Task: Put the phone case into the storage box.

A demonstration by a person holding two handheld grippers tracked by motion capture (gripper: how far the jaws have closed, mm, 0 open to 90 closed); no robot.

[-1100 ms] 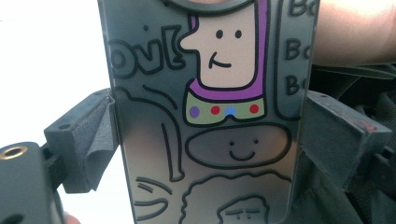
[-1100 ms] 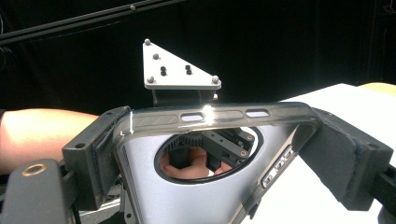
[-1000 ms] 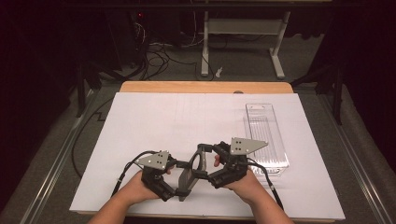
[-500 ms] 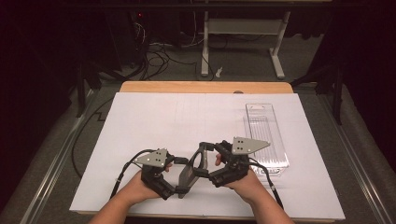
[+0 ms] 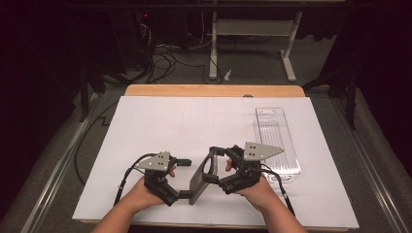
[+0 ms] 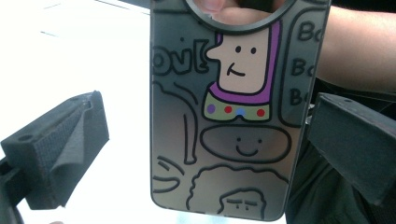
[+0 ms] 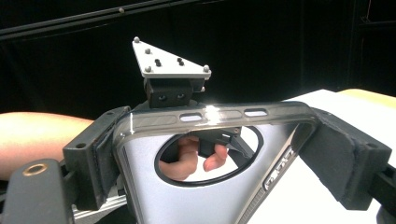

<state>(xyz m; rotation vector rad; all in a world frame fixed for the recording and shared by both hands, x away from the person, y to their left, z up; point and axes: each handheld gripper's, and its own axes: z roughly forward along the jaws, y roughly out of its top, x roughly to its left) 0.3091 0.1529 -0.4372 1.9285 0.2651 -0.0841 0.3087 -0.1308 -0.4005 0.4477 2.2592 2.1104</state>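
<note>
Right gripper [image 5: 219,164] has its fingers pinching the top end of the phone case [image 5: 201,177], held tilted above the counter [image 5: 194,121] near its front edge. Left gripper [image 5: 185,178] has just been opening; its fingers now stand spread either side of the case's lower end, clear of it. A clear plastic tray [image 5: 276,138] lies by the right edge.

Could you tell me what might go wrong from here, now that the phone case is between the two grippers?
The left gripper has just been opening its jaws, so they stand clear of the phone case. The right gripper alone clamps the case by its edges, tilted above the table; it could pivot or slip out. The clear tray lies close behind the right hand, so a careless swing might knock it.
</note>
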